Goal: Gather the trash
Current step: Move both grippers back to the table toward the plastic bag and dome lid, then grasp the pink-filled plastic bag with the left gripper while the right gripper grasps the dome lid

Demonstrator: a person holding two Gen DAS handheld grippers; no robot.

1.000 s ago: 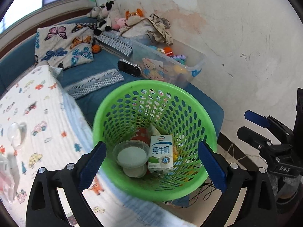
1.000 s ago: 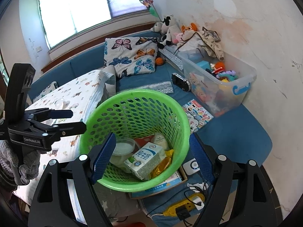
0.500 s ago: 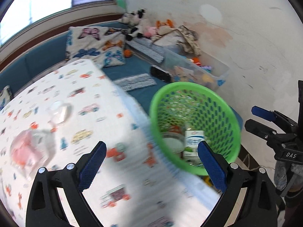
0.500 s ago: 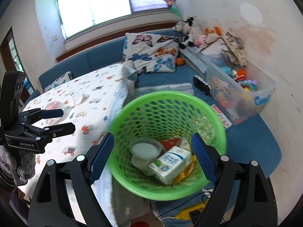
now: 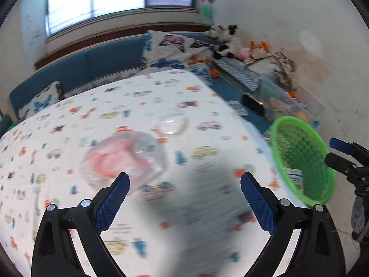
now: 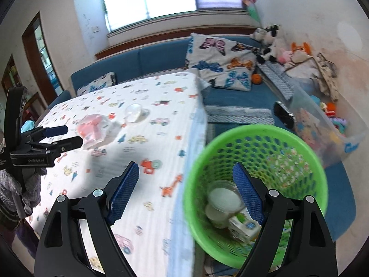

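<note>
Left wrist view shows a big table (image 5: 161,106) with a white cloth full of little cars and animals, and beside its right edge stands a green basket (image 5: 306,161) with a milk box and a cup inside. Left gripper (image 5: 184,180) has its blue jaws wide apart over the cloth with nothing between them, near a blurry clear bag with pink stuff (image 5: 122,157) and a small clear lid (image 5: 171,123). Right gripper (image 6: 185,173) has just been opening, with its jaws wide apart and holding nothing, above the table edge and the basket.
</note>
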